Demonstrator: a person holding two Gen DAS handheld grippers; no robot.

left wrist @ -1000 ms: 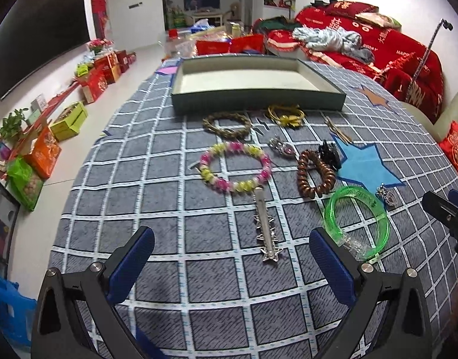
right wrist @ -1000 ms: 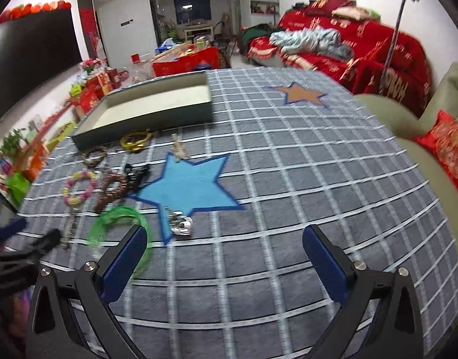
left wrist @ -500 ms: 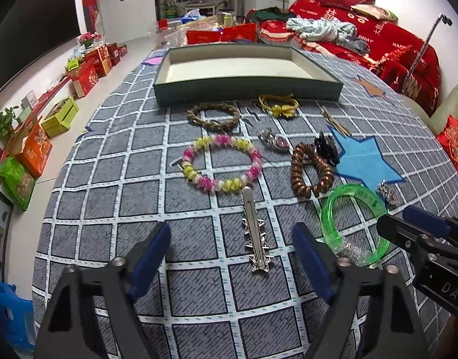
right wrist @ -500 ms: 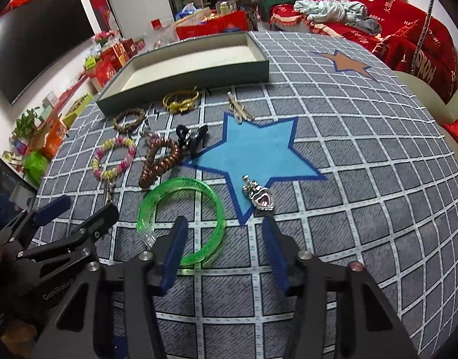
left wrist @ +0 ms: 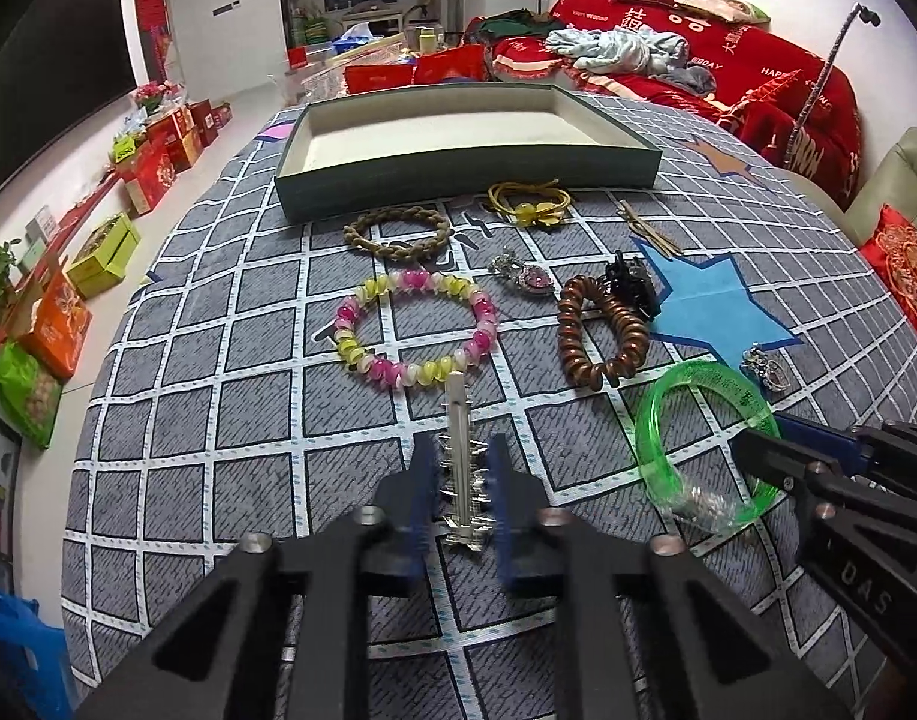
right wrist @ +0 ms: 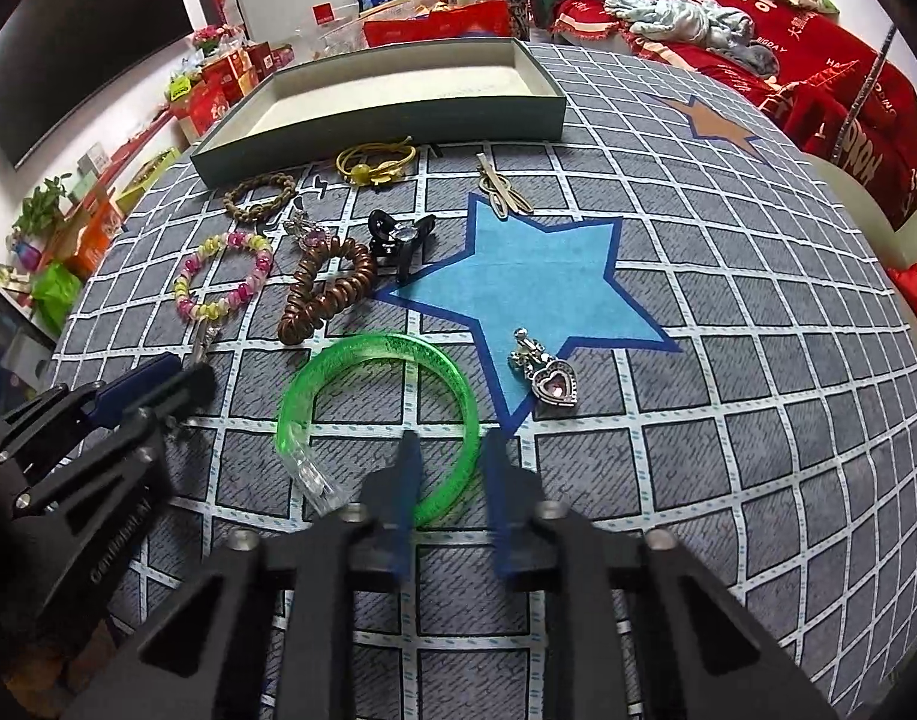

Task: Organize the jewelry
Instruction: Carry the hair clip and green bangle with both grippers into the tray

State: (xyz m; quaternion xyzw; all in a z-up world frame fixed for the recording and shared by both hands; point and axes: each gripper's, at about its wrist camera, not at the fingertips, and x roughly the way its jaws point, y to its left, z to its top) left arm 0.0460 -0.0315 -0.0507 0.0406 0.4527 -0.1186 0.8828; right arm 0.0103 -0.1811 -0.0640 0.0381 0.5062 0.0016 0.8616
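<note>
Lying between the closing left claw (left wrist: 458, 468) fingers: the silver hair clip (left wrist: 460, 456).

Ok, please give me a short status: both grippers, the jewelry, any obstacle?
Left gripper closing on silver spiked hair clip. Right gripper closing on green bangle rim. Tray empty, path looks clear.

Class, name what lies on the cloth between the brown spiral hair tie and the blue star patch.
A black claw hair clip sits between the brown spiral hair tie and the blue star patch; the right wrist view shows it best.
</note>
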